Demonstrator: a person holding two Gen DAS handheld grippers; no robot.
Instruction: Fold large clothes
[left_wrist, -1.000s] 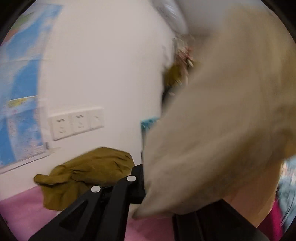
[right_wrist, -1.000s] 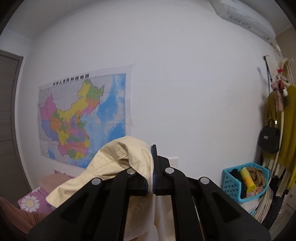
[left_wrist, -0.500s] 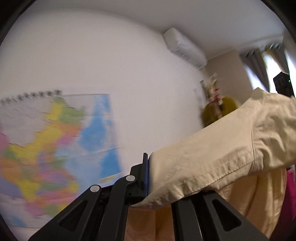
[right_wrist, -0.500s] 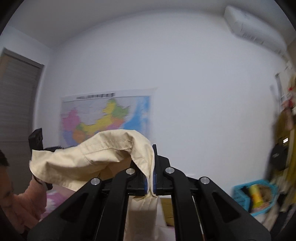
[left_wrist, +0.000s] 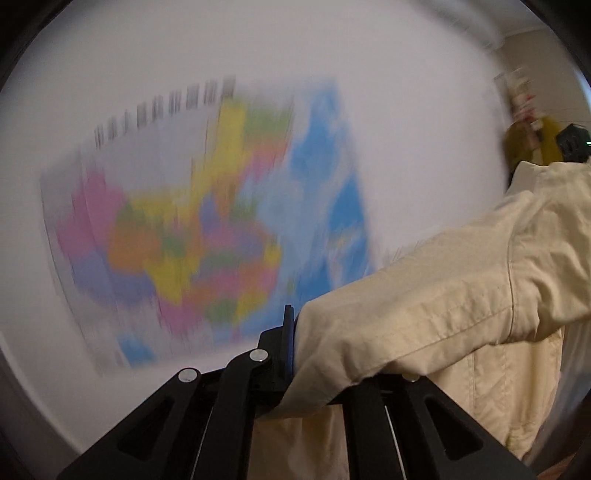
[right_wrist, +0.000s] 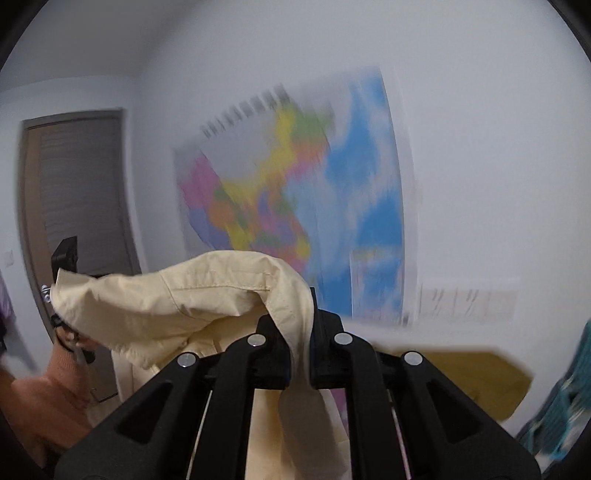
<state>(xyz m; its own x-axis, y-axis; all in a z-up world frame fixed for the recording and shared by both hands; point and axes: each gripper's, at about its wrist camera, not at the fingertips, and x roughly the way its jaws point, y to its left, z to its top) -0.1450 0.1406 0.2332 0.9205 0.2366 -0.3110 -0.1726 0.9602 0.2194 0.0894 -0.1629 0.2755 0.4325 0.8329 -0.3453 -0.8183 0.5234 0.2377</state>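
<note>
Clamped together on a fold of cream garment (right_wrist: 207, 295), the right gripper (right_wrist: 299, 354): matte black plastic fingers (right_wrist: 328, 347) with silver rivets, a thin strip of cloth pinched between them and hanging down past the linkage. Woven, cotton-like cloth, stitched seams along its edge, softly creased. From the pinch, arched up and over toward 9 o'clock in a rounded hump, ending at the other gripper's black body. Blurred beyond: a multicoloured wall map (right_wrist: 295, 199) at 12 o'clock, a brown door (right_wrist: 77, 192) at 9 to 10 o'clock, a row of white wall sockets (right_wrist: 469, 299) at 3 o'clock, a mustard-yellow cloth (right_wrist: 476, 380) and a teal basket (right_wrist: 561, 406) toward 4 o'clock. Pink sleeve (right_wrist: 40, 398) at 8 o'clock.

In the left wrist view, likewise closed on the cream garment (left_wrist: 424, 306), the left gripper (left_wrist: 295, 354): only the left finger (left_wrist: 275, 354) visible, the other buried under fabric. Cloth bunched thick at the grip, then stretched taut toward 3 o'clock as a tube-like sleeve with a double-stitched seam, the rest draped down at 4 to 5 o'clock. Held aloft, both grippers raised and levelled at the wall, the garment spanning between them in the air. Same map (left_wrist: 207, 221), heavily smeared, at 10 to 12 o'clock; white wall behind; yellow hanging clothing (left_wrist: 543, 136) at 2 o'clock.
</note>
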